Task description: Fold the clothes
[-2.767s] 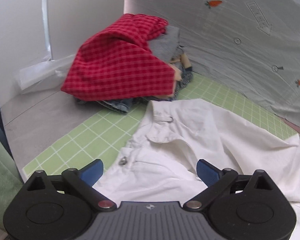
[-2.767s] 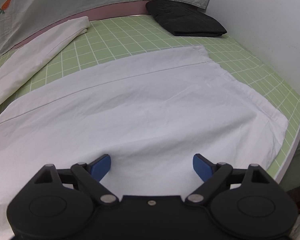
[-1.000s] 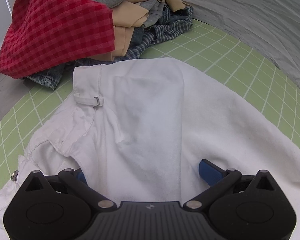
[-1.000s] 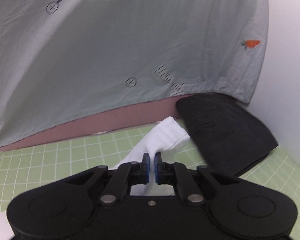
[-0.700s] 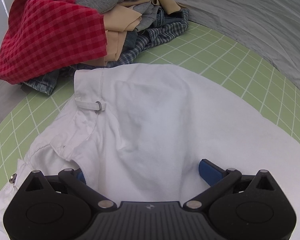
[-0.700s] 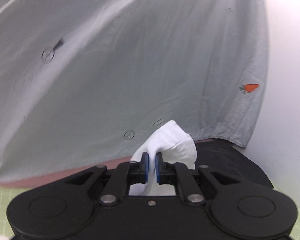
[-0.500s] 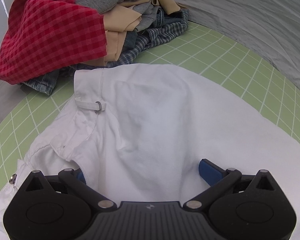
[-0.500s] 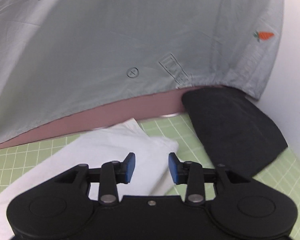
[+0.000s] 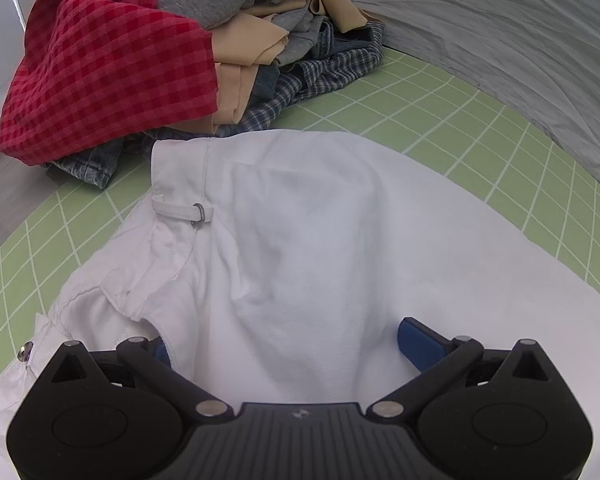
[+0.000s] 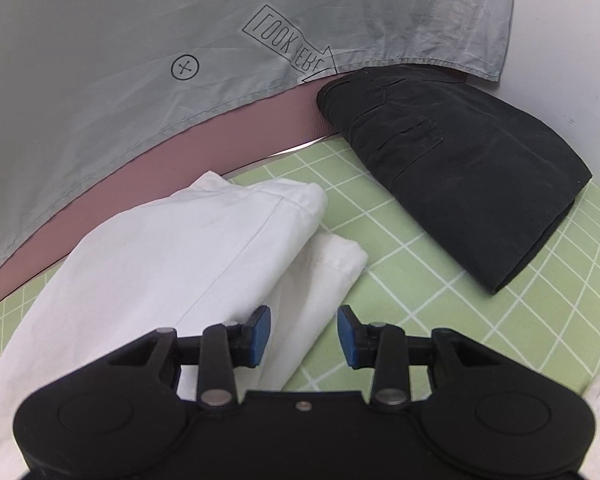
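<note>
Your left gripper [image 9: 288, 344], jaws wide, straddles the white cotton trousers [image 9: 300, 248] on the green grid mat [image 9: 440, 120]; waistband toward the clothes pile [image 9: 172, 40]. Your right gripper [image 10: 303, 332], half open, hovers over the stacked leg hems [image 10: 204, 248], pointing toward the folded black garment [image 10: 460, 160].

White cloth [image 9: 300, 272] hides the left claw's [image 9: 288, 344] left fingertip.

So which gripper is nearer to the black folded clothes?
Right. The right gripper is open over the white trouser legs, with the black clothes just ahead to its right. The left gripper is at the waistband end, and its view shows no black clothes.
</note>
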Available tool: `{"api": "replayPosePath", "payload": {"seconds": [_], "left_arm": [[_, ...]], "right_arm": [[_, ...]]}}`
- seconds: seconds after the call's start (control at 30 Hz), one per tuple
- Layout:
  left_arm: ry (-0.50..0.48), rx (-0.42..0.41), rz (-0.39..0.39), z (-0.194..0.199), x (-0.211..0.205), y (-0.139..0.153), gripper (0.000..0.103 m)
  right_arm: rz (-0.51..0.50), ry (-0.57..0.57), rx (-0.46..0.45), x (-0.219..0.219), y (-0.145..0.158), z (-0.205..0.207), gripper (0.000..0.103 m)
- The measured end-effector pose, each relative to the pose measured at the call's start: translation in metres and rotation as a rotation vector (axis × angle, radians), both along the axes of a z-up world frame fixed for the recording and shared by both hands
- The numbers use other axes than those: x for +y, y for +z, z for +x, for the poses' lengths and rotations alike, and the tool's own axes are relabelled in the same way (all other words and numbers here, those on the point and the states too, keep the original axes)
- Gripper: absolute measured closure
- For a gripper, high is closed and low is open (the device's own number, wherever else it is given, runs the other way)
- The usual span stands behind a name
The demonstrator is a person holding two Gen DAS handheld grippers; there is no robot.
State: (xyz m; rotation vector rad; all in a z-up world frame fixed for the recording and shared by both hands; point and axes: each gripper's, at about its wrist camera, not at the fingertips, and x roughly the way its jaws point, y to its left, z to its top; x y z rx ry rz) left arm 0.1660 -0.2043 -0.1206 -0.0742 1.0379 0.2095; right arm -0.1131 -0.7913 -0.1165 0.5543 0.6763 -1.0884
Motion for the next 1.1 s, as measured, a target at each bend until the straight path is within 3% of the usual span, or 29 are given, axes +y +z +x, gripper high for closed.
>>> {"api": "replayPosePath", "payload": {"seconds": [0.07, 0.1, 0.17, 0.27, 0.4, 0.57, 0.7, 0.73, 0.8, 0.83, 0.87, 0.97, 1.1], "left_arm": [[0.001, -0.004, 0.001, 0.0, 0.0, 0.0, 0.0], [0.001, -0.004, 0.0, 0.0, 0.0, 0.0, 0.0], [0.002, -0.004, -0.001, 0.0, 0.0, 0.0, 0.0], [0.0, -0.001, -0.003, 0.001, 0.001, 0.0, 0.0], [0.0, 0.0, -0.005, 0.001, 0.001, 0.0, 0.0], [0.0, 0.004, -0.007, 0.002, 0.001, 0.0, 0.0], [-0.011, 0.028, -0.008, 0.009, 0.002, 0.002, 0.0], [-0.015, 0.034, -0.008, 0.011, 0.002, 0.003, 0.0], [-0.021, 0.047, -0.008, 0.014, 0.003, 0.004, 0.0], [-0.024, 0.053, -0.009, 0.016, 0.003, 0.004, 0.0], [-0.025, 0.053, -0.01, 0.018, 0.003, 0.005, 0.0], [-0.012, 0.038, -0.024, 0.026, 0.003, 0.006, 0.0], [0.026, 0.023, -0.023, 0.04, 0.004, 0.003, 0.0]], "right_arm": [[0.008, 0.003, -0.006, -0.005, -0.004, 0.002, 0.066], [0.011, 0.007, -0.011, -0.007, -0.005, 0.002, 0.071], [-0.004, 0.022, -0.001, -0.007, -0.005, -0.001, 0.102], [-0.047, 0.032, 0.041, 0.002, 0.003, -0.016, 0.102], [-0.108, -0.064, 0.074, 0.023, 0.023, -0.064, 0.102], [-0.029, -0.143, 0.17, 0.04, 0.007, -0.114, 0.102], [-0.055, -0.121, 0.248, 0.048, 0.009, -0.114, 0.1], [-0.073, -0.123, 0.266, 0.047, 0.013, -0.109, 0.095], [-0.111, -0.121, 0.288, 0.046, 0.02, -0.098, 0.066], [-0.137, -0.105, 0.265, 0.046, 0.025, -0.091, 0.042], [-0.157, -0.082, 0.237, 0.045, 0.029, -0.084, 0.028], [-0.149, 0.016, 0.127, 0.035, 0.033, -0.054, 0.01], [-0.057, 0.083, -0.055, 0.005, 0.019, -0.014, 0.002]]}}
